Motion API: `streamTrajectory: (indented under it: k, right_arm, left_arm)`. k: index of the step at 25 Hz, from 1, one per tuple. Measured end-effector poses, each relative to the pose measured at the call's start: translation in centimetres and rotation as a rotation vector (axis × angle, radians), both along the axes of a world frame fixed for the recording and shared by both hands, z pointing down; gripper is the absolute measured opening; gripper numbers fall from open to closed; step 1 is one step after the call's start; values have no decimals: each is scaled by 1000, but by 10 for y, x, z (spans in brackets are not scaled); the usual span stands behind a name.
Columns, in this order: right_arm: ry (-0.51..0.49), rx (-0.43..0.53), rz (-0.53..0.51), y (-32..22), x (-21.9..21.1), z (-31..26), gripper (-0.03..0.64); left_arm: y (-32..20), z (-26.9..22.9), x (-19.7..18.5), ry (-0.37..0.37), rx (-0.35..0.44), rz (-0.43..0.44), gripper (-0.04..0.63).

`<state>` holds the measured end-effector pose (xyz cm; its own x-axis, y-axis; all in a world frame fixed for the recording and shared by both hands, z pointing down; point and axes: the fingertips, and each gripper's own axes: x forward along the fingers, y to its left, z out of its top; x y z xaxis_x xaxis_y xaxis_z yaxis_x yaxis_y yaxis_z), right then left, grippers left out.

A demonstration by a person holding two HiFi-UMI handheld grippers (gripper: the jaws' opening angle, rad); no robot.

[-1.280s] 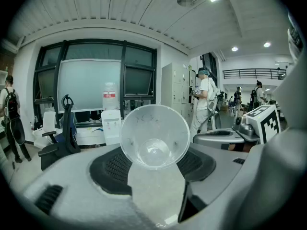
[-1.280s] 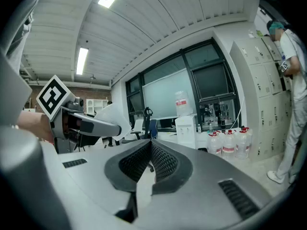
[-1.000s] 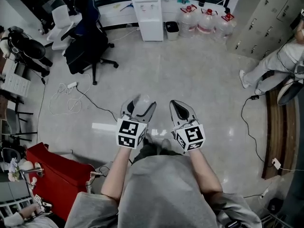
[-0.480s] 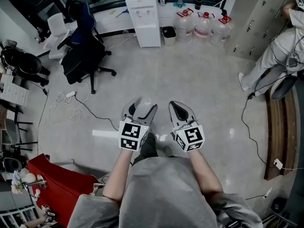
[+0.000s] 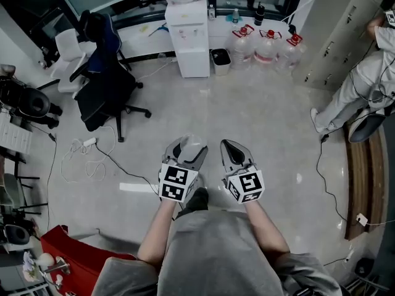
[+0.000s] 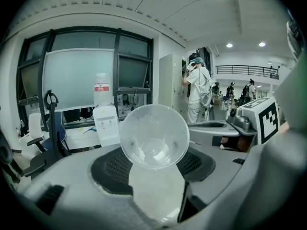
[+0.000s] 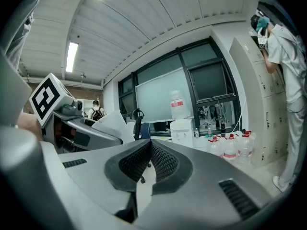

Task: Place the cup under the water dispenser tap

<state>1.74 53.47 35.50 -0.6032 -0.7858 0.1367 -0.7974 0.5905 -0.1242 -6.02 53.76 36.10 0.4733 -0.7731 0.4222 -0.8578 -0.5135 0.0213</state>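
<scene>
My left gripper (image 5: 185, 150) is shut on a clear plastic cup (image 5: 191, 147), held over the floor in front of the person's body. In the left gripper view the cup (image 6: 154, 137) lies on its side between the dark pads, its mouth facing the camera. My right gripper (image 5: 230, 148) is beside it, shut and empty; its ribbed pads (image 7: 163, 163) meet at the tips. The white water dispenser (image 5: 188, 39) with a bottle on top stands across the floor by the far wall. This dispenser (image 6: 106, 123) is straight ahead, also seen as a dispenser (image 7: 181, 128) from the right.
A black office chair (image 5: 105, 85) stands left of the path. Several full water bottles (image 5: 266, 45) and a small bin (image 5: 219, 60) sit right of the dispenser. A person in white (image 5: 364, 85) stands at grey lockers (image 5: 333, 29). Cables (image 5: 80, 156) lie on the floor.
Both grippers have been carried forward across the floor toward the dispenser, which now sits closer and lower in the head view. The cup stays in the left gripper.
</scene>
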Motion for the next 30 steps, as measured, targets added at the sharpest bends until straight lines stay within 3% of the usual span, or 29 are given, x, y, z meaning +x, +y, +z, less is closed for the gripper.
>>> streamTrajectory:
  k: [7, 16, 23, 30]
  right_arm:
    - [18, -6, 18, -65, -51, -2, 9]
    - [20, 26, 31, -126, -90, -11, 9]
    - [24, 28, 23, -163, -101, -9, 9]
    - [17, 21, 21, -223, -101, 1, 9]
  left_arm:
    - [-70, -2, -49, 34, -4, 20, 268]
    - [-132, -17, -91, 113, 66, -1, 265]
    - [-171, -23, -96, 120, 107, 14, 265]
    - [-230, -12, -95, 121, 94, 15, 265]
